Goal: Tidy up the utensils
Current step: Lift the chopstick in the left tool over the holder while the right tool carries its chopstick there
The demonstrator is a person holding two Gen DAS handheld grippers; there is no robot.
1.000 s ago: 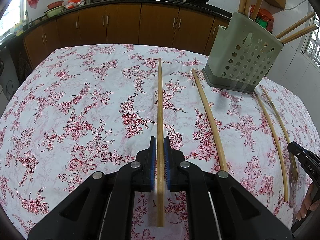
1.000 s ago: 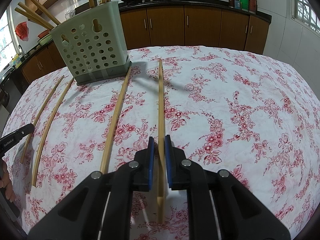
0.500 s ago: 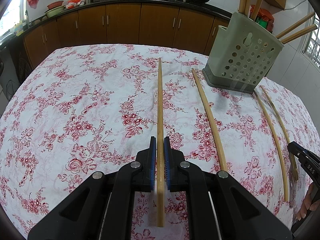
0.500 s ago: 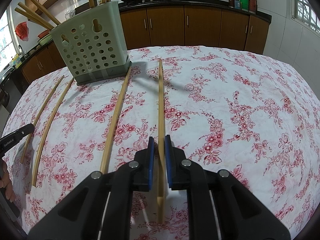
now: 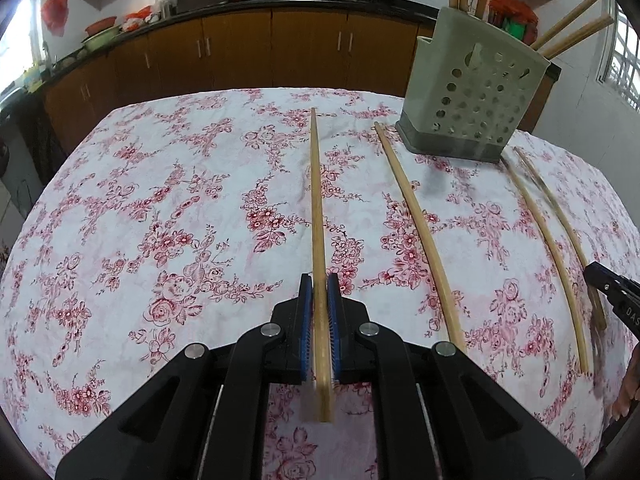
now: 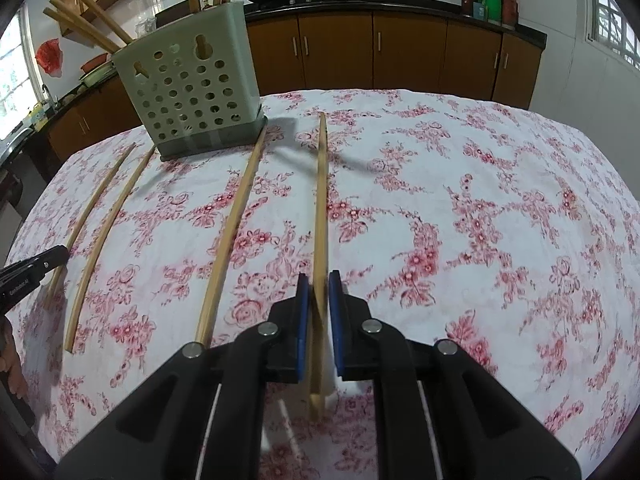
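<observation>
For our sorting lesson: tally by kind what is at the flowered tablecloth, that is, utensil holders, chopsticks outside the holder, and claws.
Utensil holder: 1
Loose chopsticks: 4
Claws: 2, the left claw and the right claw
Total: 7

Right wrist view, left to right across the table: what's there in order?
Left tool → two thin chopsticks → holder → chopstick → chopstick clamped in the right tool.
</observation>
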